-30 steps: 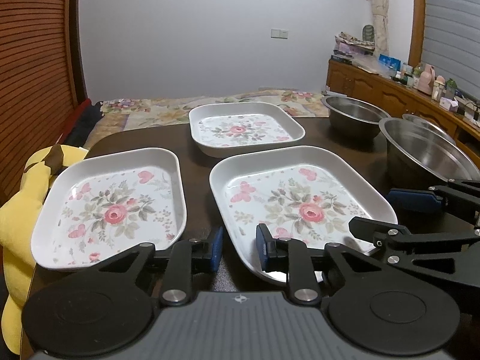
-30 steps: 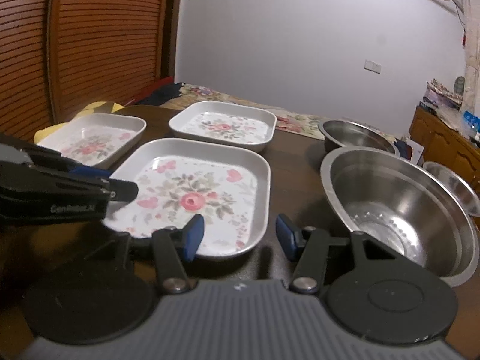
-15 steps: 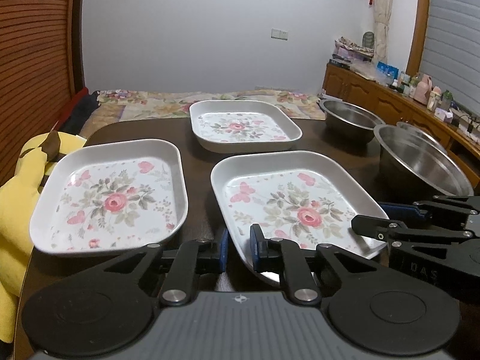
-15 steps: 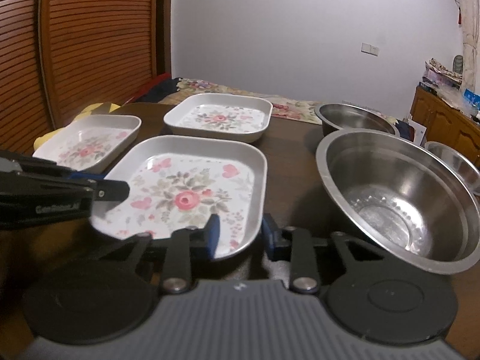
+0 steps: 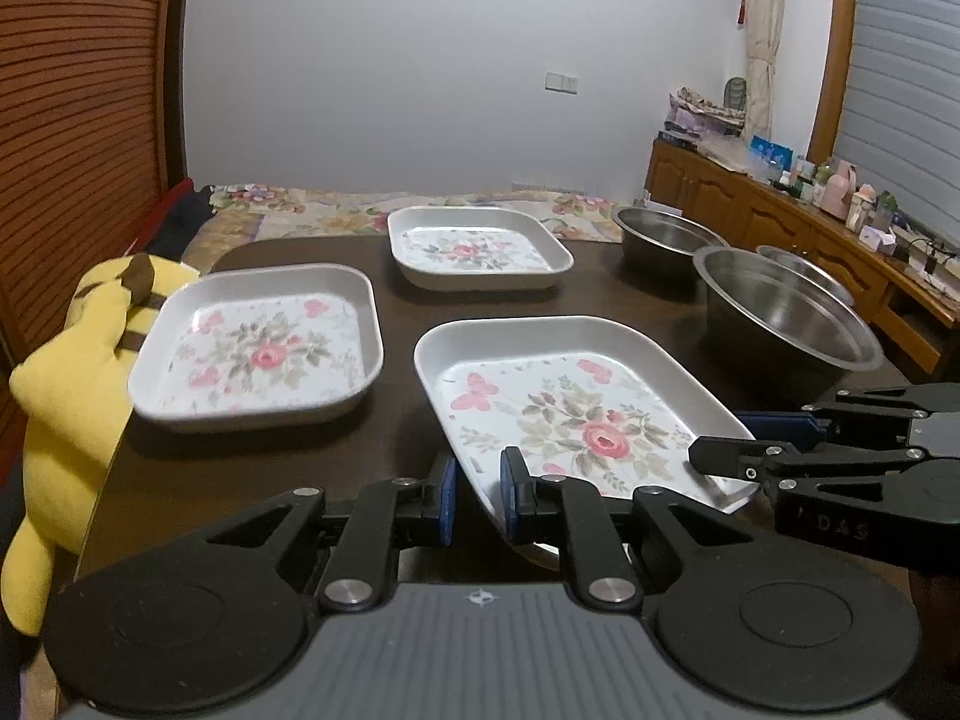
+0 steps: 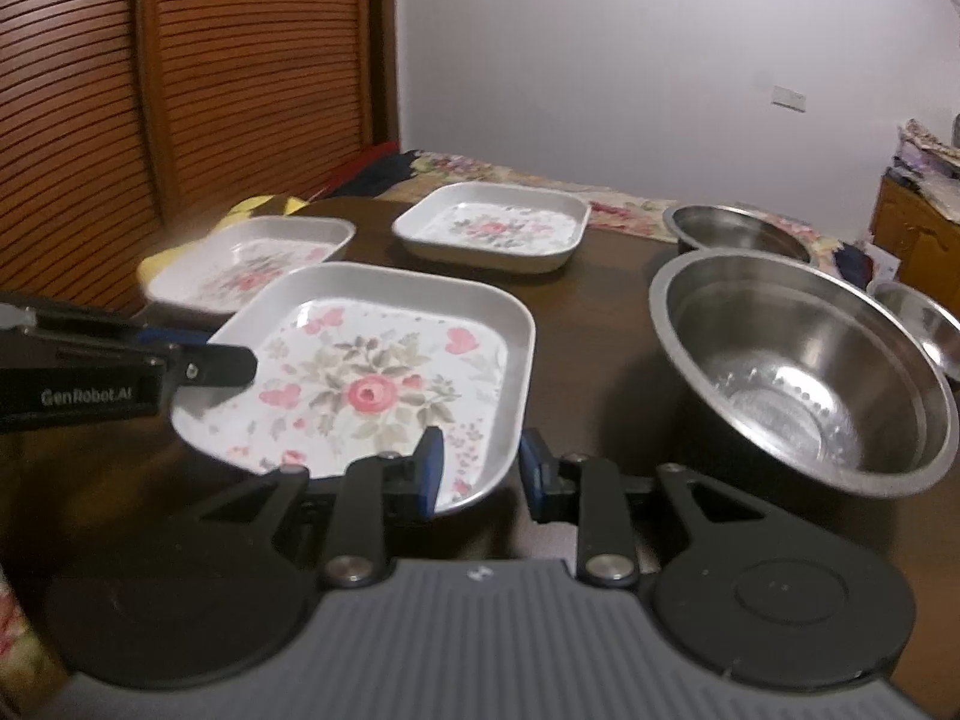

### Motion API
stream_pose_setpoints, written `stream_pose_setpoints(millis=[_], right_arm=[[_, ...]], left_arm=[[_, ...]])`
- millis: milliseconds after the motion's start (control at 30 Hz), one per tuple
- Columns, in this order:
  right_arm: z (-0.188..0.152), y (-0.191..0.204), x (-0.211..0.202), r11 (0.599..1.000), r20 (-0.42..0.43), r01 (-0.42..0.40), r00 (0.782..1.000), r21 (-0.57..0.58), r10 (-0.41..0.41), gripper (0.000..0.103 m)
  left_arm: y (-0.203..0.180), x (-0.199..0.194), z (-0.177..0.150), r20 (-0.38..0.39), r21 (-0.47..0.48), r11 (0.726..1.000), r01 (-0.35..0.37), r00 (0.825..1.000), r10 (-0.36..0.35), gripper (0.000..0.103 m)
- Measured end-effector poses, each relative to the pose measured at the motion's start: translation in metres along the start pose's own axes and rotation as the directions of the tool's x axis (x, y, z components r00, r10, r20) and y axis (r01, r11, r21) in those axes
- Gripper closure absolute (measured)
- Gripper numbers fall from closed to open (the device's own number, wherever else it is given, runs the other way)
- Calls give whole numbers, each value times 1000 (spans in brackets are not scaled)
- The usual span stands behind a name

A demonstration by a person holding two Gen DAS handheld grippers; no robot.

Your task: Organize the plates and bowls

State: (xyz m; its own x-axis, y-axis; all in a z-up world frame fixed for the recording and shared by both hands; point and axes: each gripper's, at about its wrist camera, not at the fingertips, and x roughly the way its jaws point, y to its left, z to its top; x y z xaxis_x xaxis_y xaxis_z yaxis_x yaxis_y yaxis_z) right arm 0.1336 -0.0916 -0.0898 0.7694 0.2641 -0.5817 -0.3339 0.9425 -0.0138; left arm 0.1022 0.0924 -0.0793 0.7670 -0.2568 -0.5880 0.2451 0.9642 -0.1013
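Three white floral plates lie on the dark table. The near plate (image 5: pixel 576 414) (image 6: pixel 384 372) is lifted and tilted. My left gripper (image 5: pixel 478 498) is shut on its near left rim. My right gripper (image 6: pixel 480 468) is shut on its near right rim, and its fingers (image 5: pixel 726 459) show in the left wrist view. The left plate (image 5: pixel 264 348) (image 6: pixel 252 258) and the far plate (image 5: pixel 474 252) (image 6: pixel 498 228) rest flat. A large steel bowl (image 5: pixel 780 318) (image 6: pixel 798 372) stands to the right, with a smaller steel bowl (image 5: pixel 666 234) (image 6: pixel 738 228) behind it.
A third steel bowl (image 5: pixel 804 267) (image 6: pixel 924 318) sits behind the large one. A yellow plush toy (image 5: pixel 66 372) leans at the table's left edge. A bed with a floral cover (image 5: pixel 360 210) lies beyond the table. A wooden cabinet (image 5: pixel 780 222) runs along the right wall.
Both grippers have closed on the near plate's rim and raised it, so it now tilts above the table. The other plates and bowls have not moved.
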Motion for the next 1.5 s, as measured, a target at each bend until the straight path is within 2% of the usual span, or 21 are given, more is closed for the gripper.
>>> stream_pose_setpoints(millis=[233, 700, 1067, 1500], right_arm=[[-11, 7, -19, 999, -10, -22, 1000, -33, 22, 74], [-30, 13, -28, 998, -39, -58, 998, -13, 58, 74], [-31, 15, -32, 998, -28, -69, 997, 7, 69, 74], [-31, 14, -34, 998, -11, -62, 998, 19, 62, 73]], left_arm=[[-4, -15, -15, -13, -5, 1000, 2, 1000, -2, 86], [-6, -21, -27, -20, 17, 1000, -21, 1000, 21, 87], [-3, -13, -31, -41, 4, 999, -31, 999, 32, 87], [-2, -13, -30, -30, -1, 999, -39, 999, 39, 87]])
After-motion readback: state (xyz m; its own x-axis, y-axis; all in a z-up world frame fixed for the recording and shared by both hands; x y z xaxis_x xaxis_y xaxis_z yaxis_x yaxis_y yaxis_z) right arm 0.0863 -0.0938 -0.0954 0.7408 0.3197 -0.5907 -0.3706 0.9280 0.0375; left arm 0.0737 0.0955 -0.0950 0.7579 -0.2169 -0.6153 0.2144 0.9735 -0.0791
